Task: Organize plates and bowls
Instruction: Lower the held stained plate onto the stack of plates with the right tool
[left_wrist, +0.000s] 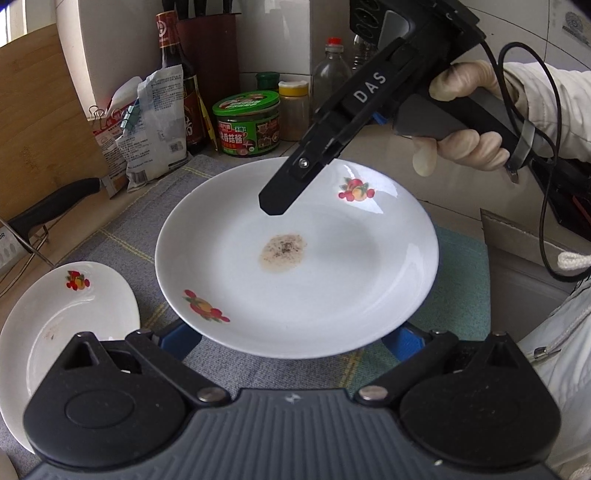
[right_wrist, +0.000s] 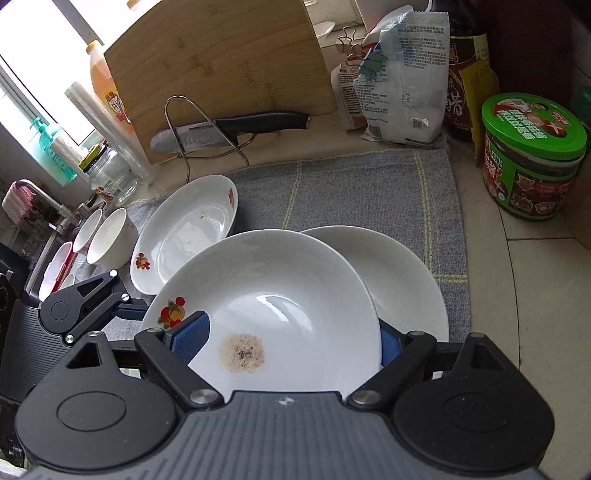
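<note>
Claw, right: jaws wide, gripping stained plate across its rim, lower centre of frame, over second plate. Left claw: pads hidden under the rim, grip unclear. Glazed ceramic, likely stiff, slick, breakable; hold at opposite rims.

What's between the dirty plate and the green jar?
Right wrist view: past the dirty plate, another white plate, then grey cloth and counter, then the jar.

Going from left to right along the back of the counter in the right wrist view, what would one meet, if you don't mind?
Orange bottle → cutting board → clipped bag → dark sauce bottle → green-lidded jar.
</note>
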